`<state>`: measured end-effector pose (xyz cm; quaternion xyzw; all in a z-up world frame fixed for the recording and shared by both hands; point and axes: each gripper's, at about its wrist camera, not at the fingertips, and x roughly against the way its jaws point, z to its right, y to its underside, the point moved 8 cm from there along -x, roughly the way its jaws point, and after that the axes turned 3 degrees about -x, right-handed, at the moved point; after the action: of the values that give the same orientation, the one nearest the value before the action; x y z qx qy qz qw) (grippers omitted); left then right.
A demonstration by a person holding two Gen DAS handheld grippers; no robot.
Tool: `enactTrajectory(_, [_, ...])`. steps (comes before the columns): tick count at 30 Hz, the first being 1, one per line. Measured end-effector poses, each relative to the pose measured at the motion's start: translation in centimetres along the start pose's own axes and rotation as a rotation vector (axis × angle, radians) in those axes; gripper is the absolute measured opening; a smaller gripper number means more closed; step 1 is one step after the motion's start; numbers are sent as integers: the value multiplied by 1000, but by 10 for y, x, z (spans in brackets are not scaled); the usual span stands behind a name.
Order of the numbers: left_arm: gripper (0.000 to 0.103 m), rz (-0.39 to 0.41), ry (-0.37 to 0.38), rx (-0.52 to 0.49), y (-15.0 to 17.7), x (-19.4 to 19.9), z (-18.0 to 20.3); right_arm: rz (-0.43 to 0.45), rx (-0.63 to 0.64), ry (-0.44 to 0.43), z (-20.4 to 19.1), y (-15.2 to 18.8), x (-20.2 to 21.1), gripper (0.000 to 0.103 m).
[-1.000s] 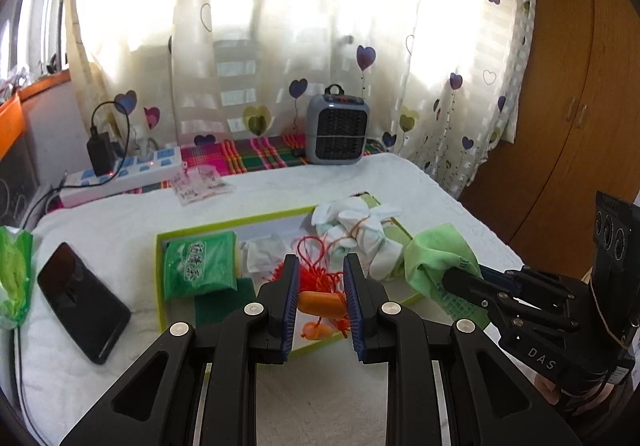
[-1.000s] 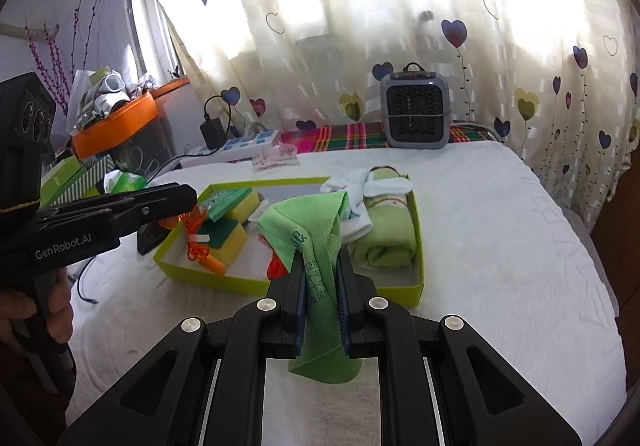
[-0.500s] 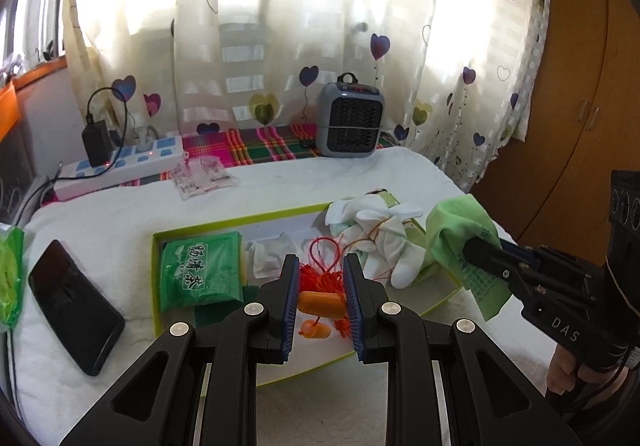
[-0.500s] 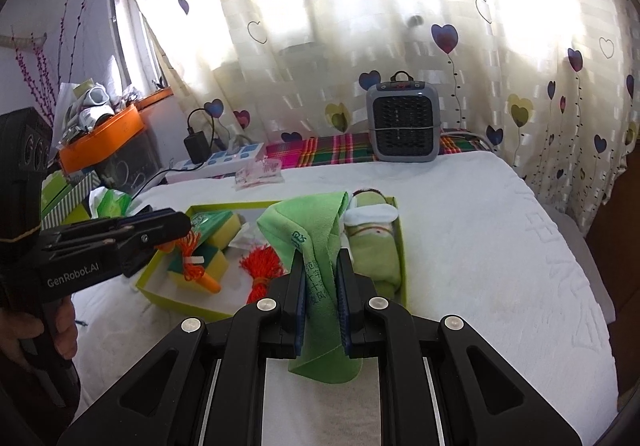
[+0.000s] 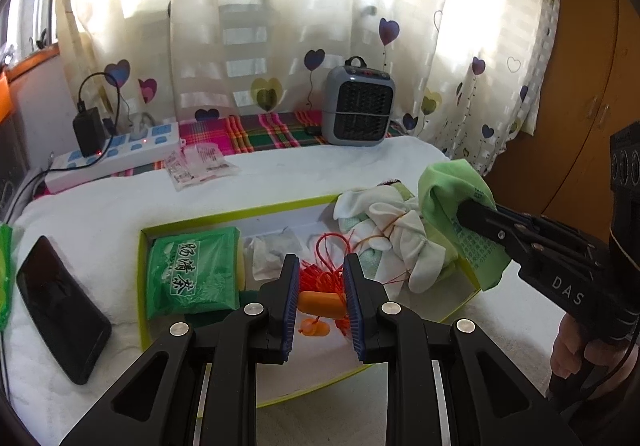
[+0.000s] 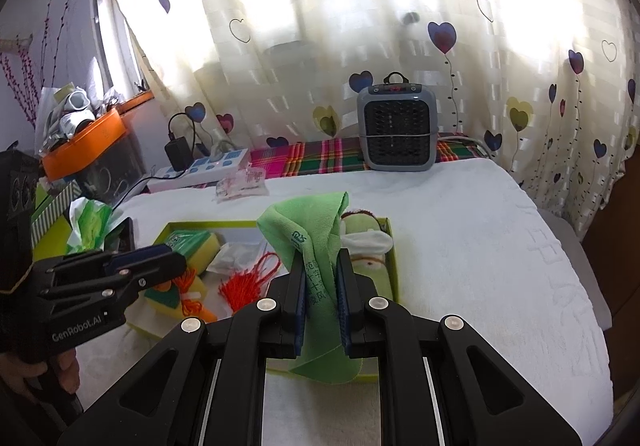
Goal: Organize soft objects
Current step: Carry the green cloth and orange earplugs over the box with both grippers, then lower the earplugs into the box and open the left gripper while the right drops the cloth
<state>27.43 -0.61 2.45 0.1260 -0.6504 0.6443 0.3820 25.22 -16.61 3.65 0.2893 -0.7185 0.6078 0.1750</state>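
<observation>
A shallow box with a lime-green rim [image 5: 240, 213] [image 6: 208, 222] lies on the white bedspread. My left gripper [image 5: 321, 266] [image 6: 172, 266] hangs low over the box's near side, shut on an orange charm [image 5: 322, 304] whose red tassel cords [image 5: 324, 274] trail forward. My right gripper [image 6: 321, 262] [image 5: 464, 209] is shut on a light green cloth [image 6: 316, 234] [image 5: 452, 189], held above the box's right end. Inside the box are a green packet [image 5: 192, 270], a bundle of white gloves [image 5: 400, 234], a rolled green towel [image 6: 368, 266], a yellow-green sponge [image 6: 200, 246] and another red tassel [image 6: 240, 286].
A black phone [image 5: 60, 310] lies left of the box. At the back stand a power strip [image 5: 120, 153], plastic sachets [image 5: 200, 165] and a grey heater [image 5: 360, 105] before the curtain. A wooden wardrobe [image 5: 580, 85] is on the right, an orange tray [image 6: 84, 141] on the left.
The left gripper has sunk closer to the box with the charm still held. The right gripper has carried the green cloth toward the box's far right end. Both grips are unchanged.
</observation>
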Motion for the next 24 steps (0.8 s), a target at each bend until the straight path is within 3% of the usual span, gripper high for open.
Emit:
enactTrajectory(9, [21, -32, -7, -5, 7, -17, -1, -21, -11, -4, -1, -5, -17, 14])
enactTrajectory(24, [21, -65, 7, 11, 14, -27, -1, -104, 8, -100, -31, -2, -49, 14])
